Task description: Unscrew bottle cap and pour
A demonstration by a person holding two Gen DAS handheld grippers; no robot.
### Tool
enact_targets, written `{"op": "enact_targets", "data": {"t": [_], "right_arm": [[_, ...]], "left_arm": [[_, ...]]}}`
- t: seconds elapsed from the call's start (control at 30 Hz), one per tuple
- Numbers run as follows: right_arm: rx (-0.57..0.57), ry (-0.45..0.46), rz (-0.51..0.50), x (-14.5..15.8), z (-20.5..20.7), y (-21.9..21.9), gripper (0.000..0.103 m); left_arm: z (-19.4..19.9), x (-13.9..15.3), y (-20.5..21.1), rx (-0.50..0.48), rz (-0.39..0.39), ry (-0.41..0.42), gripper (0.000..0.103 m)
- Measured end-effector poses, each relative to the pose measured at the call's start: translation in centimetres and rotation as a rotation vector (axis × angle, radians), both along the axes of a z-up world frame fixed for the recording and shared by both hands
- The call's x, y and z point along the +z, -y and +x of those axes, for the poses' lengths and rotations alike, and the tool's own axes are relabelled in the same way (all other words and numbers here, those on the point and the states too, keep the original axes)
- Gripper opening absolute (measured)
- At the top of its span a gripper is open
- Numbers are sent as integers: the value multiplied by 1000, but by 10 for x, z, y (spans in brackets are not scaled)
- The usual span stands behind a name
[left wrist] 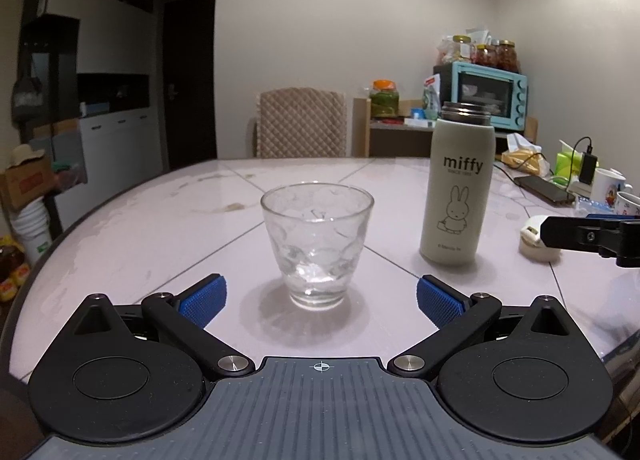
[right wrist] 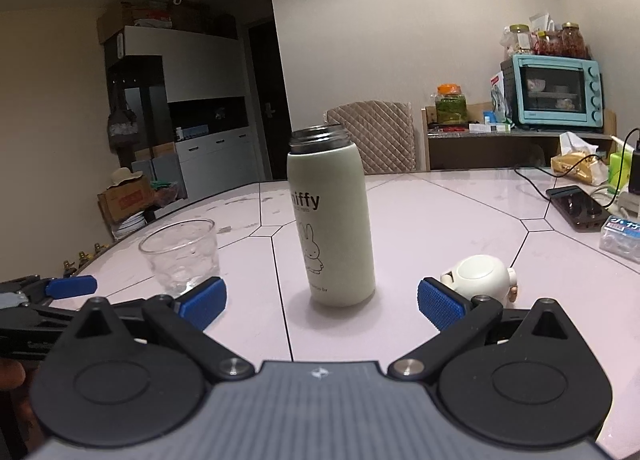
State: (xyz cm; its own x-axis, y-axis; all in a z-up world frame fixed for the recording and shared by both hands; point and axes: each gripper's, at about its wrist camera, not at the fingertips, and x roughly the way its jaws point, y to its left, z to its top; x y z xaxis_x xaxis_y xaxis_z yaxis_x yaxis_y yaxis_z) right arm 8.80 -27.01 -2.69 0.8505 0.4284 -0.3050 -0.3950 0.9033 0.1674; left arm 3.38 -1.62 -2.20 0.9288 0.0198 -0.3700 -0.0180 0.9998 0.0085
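Note:
A cream "miffy" bottle (left wrist: 457, 188) stands upright on the table with its metal neck uncapped; it also shows in the right wrist view (right wrist: 332, 220). Its white cap (right wrist: 482, 274) lies on the table to the bottle's right, also seen in the left wrist view (left wrist: 534, 242). A clear glass (left wrist: 316, 246) stands left of the bottle and shows in the right wrist view (right wrist: 182, 252). My left gripper (left wrist: 320, 300) is open and empty, just short of the glass. My right gripper (right wrist: 322, 302) is open and empty, just short of the bottle.
A phone on a charging cable (right wrist: 576, 208), mugs (left wrist: 608, 186), tissue packs (right wrist: 622, 238) and snack bags (right wrist: 576, 160) crowd the table's right side. A quilted chair (left wrist: 302, 122) stands behind the table. The table's (left wrist: 160, 228) curved edge runs along the left.

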Motion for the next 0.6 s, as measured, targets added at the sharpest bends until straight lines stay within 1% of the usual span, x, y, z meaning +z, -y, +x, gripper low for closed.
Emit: {"op": "enact_targets", "data": {"t": [0.3, 0.6], "right_arm": [[-6, -12, 7, 3, -20, 4, 103], [18, 3, -14, 5, -36, 3, 103]], "left_arm": [[-16, 0, 5, 10, 2, -3, 103], [-31, 4, 11, 16, 13, 6, 103]]}}
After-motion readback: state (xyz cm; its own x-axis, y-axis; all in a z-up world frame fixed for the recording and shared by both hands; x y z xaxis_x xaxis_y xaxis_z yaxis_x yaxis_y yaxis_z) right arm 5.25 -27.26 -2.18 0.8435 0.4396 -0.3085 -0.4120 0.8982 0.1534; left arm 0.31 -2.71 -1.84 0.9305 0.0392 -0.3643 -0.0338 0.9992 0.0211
